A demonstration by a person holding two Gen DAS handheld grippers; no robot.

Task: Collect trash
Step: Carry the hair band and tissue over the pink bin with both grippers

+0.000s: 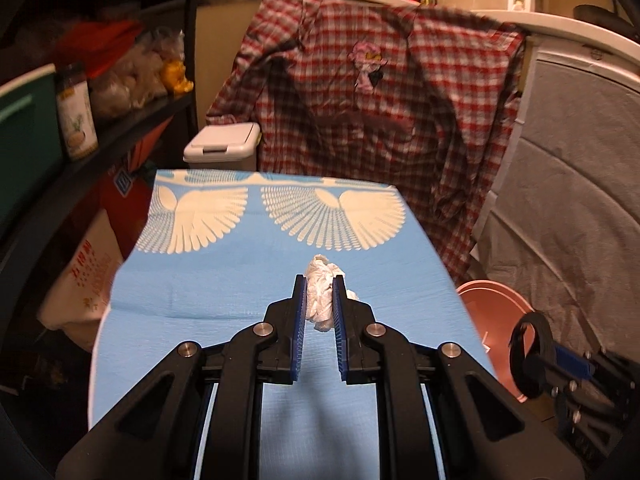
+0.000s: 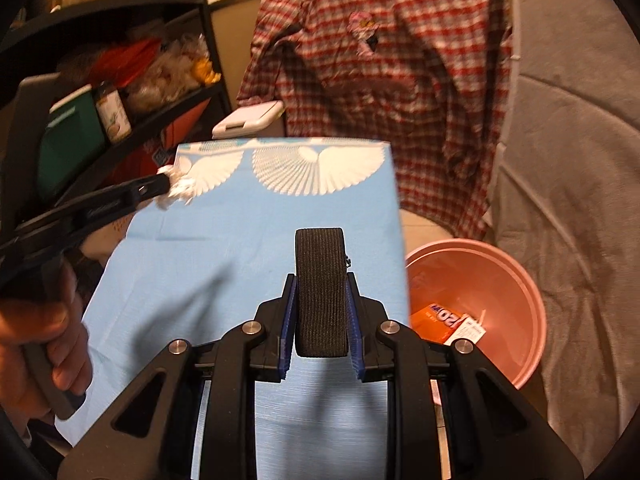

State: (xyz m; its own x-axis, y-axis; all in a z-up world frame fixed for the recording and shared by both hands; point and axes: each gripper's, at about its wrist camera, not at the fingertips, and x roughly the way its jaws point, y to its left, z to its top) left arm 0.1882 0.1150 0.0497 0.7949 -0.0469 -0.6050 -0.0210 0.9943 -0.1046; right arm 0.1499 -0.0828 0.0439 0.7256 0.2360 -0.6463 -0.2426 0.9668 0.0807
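Left gripper (image 1: 320,300) of mine is closed on a crumpled white tissue (image 1: 320,294), its blue pads (image 1: 301,320) pressing the wad from both sides while the rest bulges out ahead of the tips. From the right wrist view the same gripper (image 2: 162,186) reaches in from my left, held by my left hand (image 2: 44,344), and the tissue (image 2: 180,188) hangs at its tip above the far left part of the blue cloth (image 2: 240,232).

My right gripper (image 2: 320,308) is clamped on a black elastic band (image 2: 320,292), a ribbed loop standing upright between the blue pads (image 2: 289,320) and rising past them. In the left wrist view the right gripper (image 1: 568,376) sits low at my right, with the band (image 1: 524,344) at its front; I cannot tell its grip from there.

Both grippers are over the table covered with the blue cloth (image 1: 240,280), printed with white fan shapes at the far end. To the right of my right gripper, below the table edge, stands a pink bucket (image 2: 520,280) with an orange packet (image 2: 436,322) and white paper scraps in its bottom. Straight ahead past the table hangs a red plaid shirt (image 1: 380,100). Ahead and to the left is a white lidded bin (image 1: 224,144), next to a dark shelf (image 1: 132,128).
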